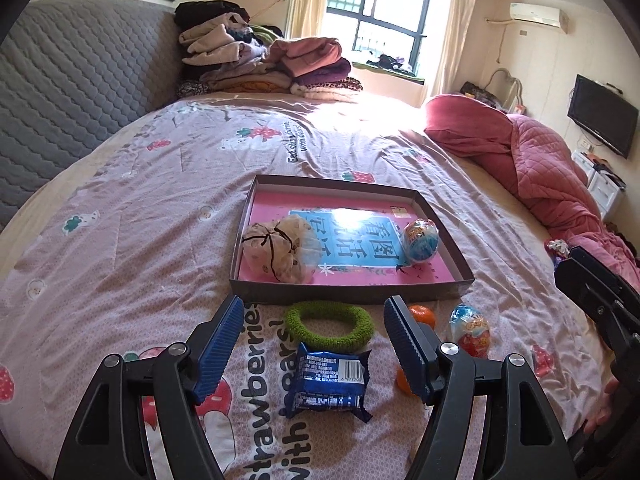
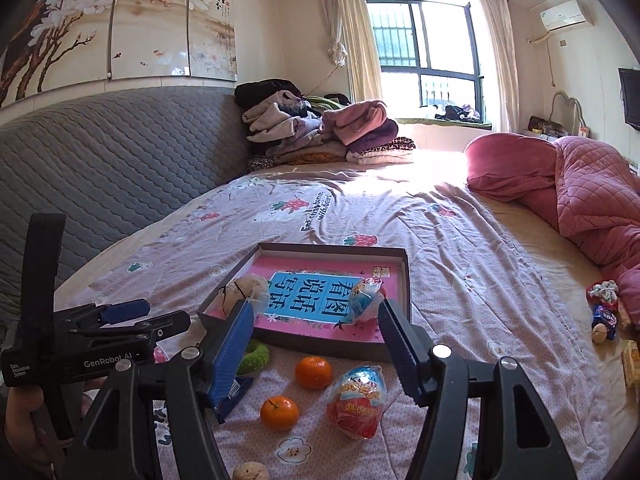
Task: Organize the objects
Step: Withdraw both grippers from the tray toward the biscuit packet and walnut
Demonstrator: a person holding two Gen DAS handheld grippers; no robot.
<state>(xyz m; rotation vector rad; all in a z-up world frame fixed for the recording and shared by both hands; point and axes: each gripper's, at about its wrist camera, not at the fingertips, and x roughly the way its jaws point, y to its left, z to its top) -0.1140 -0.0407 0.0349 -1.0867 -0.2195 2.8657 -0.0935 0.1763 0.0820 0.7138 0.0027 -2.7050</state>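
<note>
Between tray (image 1: 352, 292) rim and tongs (image 1: 316, 344), crowded bedspread (image 1: 120, 280).

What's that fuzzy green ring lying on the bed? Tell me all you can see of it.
The green ring is a closed loop of fuzzy, knitted-looking yarn with an open middle. It lies flat on the bedspread, just in front of the shallow box's near wall. The blue snack packet lies right against its near edge. Neither gripper touches it.
</note>
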